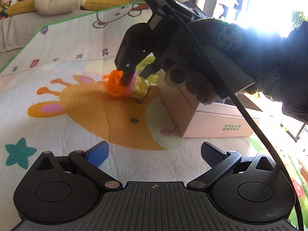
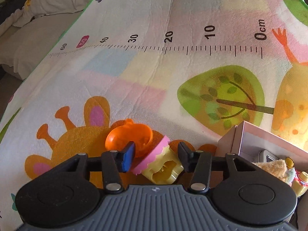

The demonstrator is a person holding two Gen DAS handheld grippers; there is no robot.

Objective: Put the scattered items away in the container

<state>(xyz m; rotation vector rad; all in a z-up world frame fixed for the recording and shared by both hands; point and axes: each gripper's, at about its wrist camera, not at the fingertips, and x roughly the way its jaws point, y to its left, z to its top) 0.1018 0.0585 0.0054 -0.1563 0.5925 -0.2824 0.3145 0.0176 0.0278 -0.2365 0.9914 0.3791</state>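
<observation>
The right gripper points steeply down at the mat, its jaws narrowed around a toy: the blue pad sits against the toy's pink ring on the left and the black finger lies against its pale yellow base on the right, so the toy looks pinched between them, though how firmly the pads press cannot be told. The toy lies on its side on the mat, its orange bowl-shaped top toward the far left and its yellow base toward the camera. In the left wrist view the same gripper comes in from above on a gloved hand, its tips down on the toy. The left gripper hangs low over the mat nearer the camera, its jaws wide apart with nothing between them. Just right of the toy stands the pink box, open at the top, with a plush toy and other small things inside. Far left, beyond the mat's green edge, soft toys lie on grey bedding.
</observation>
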